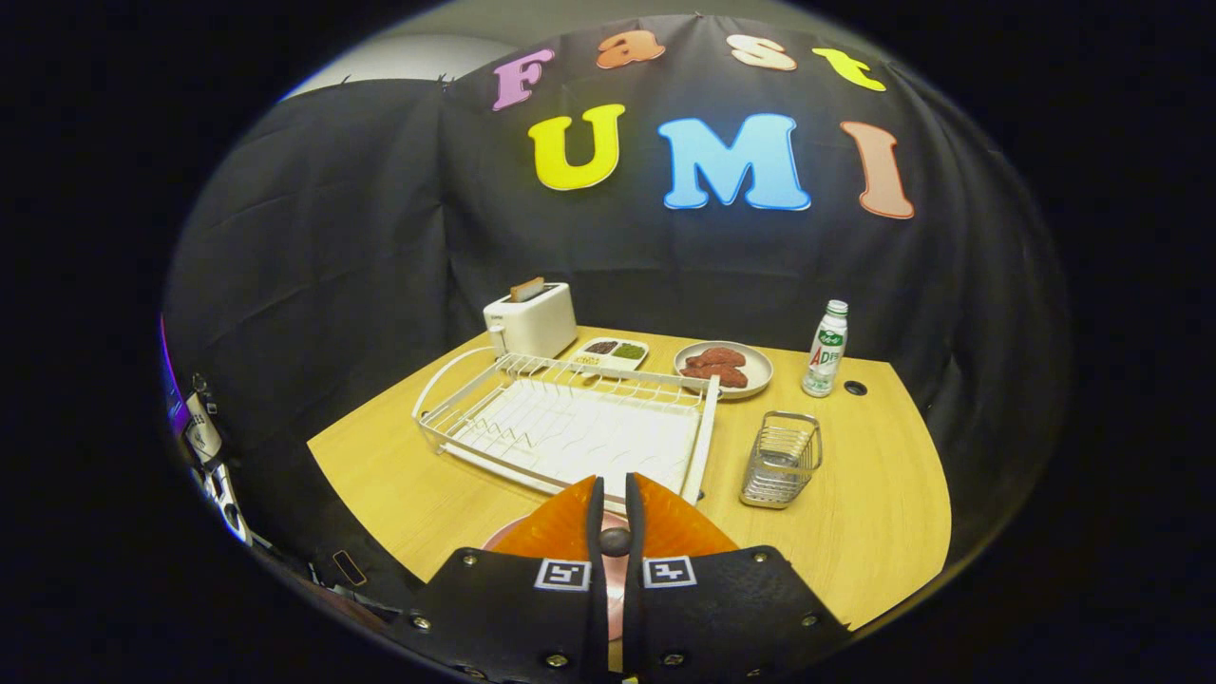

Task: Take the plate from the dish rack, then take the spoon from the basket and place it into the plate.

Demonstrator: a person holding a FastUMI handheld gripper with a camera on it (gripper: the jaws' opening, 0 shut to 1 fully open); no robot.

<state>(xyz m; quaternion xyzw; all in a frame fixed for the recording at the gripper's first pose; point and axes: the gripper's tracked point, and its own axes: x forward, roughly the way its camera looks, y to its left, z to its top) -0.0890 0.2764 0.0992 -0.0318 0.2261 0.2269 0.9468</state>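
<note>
Spoon [615, 541] pinched between the jaws, end-on toward the camera, above the pink plate [503, 537].

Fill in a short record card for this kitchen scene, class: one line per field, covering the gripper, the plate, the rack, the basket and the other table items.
gripper: fingers nearly closed on a thin dark spoon handle
plate: pink, on table under the fingers
dish rack: white, empty, just ahead of fingers
basket: wire, beside the rack
beyond rack: toaster, sauce tray, dish of sausages, bottle
</note>
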